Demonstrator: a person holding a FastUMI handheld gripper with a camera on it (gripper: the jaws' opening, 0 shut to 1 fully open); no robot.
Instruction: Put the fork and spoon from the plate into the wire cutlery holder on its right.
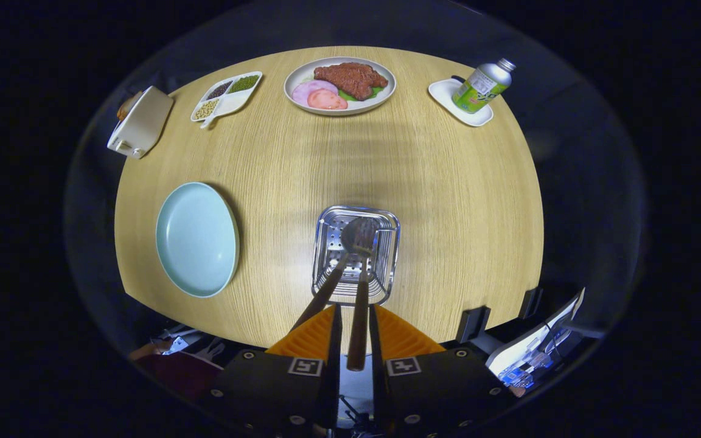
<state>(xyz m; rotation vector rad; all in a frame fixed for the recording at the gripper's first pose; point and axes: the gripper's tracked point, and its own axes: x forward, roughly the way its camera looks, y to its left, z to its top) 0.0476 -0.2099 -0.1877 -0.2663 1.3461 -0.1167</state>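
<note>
1. The gripper point(355, 328) is nearly closed, both fingers squeezing a wooden handle that runs up between them. I think that's the fork point(361, 292); its metal head is down inside the holder.
2. Right beside it a second wooden handle leans out to the left past the left finger. That's the spoon point(339, 267), with its bowl resting inside the holder and touching the fork's head. It looks free of the gripper, just propped on the rim.
3. The holder point(355, 255) is a shiny perforated metal basket, upright, near the table's near edge and just ahead of the fingers.
4. The table point(448, 201) is light wood with a rounded look.
5. Left of the holder, well apart from it, sits a pale blue plate point(197, 239), close to the table's left edge. Nothing on it.
6. Along the far edge, middle: a white plate of food point(339, 85) with a brown meat slab, pink slices and something green.
7. Far left: a white divided dish point(226, 96) with beans or seeds in its compartments, and beyond that, at the far left corner, a white boxy container point(141, 121).
8. Far right corner: a silver bottle point(483, 85) with a green label, standing on a small white tray point(448, 94).
</note>
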